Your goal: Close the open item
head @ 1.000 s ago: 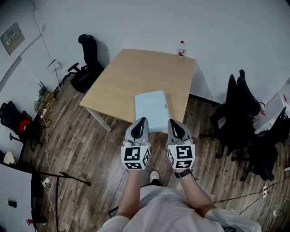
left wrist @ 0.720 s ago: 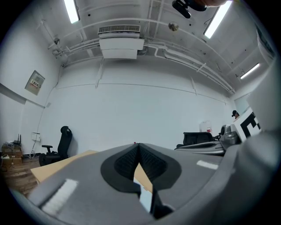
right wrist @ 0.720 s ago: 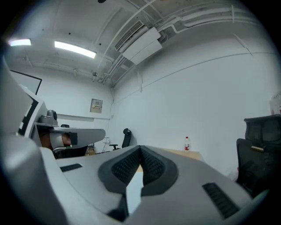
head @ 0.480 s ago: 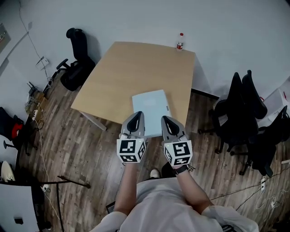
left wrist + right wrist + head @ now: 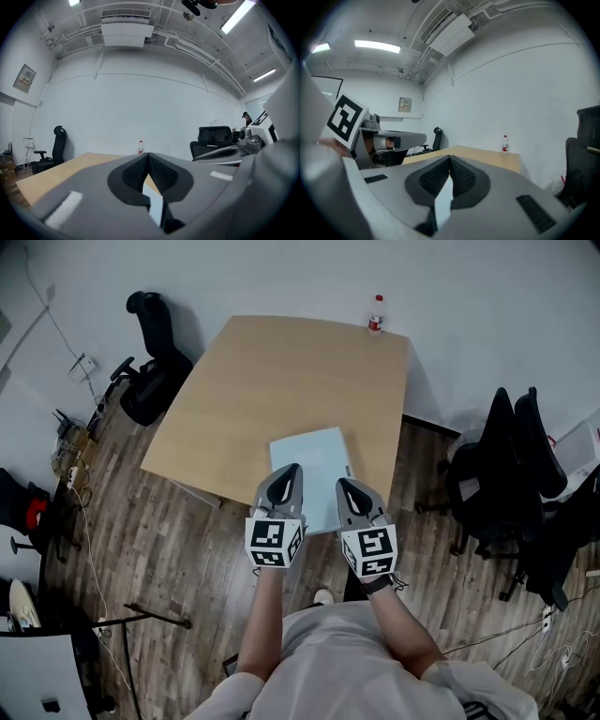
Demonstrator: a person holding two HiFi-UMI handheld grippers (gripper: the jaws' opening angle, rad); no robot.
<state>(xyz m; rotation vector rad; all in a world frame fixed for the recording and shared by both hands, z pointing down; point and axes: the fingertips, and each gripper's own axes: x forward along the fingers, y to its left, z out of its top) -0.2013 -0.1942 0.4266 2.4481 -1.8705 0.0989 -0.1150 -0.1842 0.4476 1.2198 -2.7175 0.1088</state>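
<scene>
A flat, pale blue-white rectangular item [image 5: 314, 457], which looks like a laptop with its lid down, lies near the front edge of the wooden table [image 5: 272, 381]. Both grippers hover side by side over its near end. My left gripper [image 5: 287, 471] is shut with nothing between its jaws, and in the left gripper view [image 5: 148, 155] its jaws meet at the tip. My right gripper [image 5: 344, 485] is shut and empty too, with its jaws also closed to a point in the right gripper view [image 5: 450, 157]. A pale sliver of the item shows below each pair of jaws.
A small bottle [image 5: 376, 313] stands at the table's far edge against the white wall, also seen as the bottle [image 5: 140, 146] and bottle [image 5: 505, 143]. A black office chair [image 5: 150, 381] stands to the left, more black chairs [image 5: 506, 474] to the right. Cables lie on the wooden floor.
The head view has shifted a little. Both grippers stay shut and side by side, and now reach slightly farther over the item's near end.
</scene>
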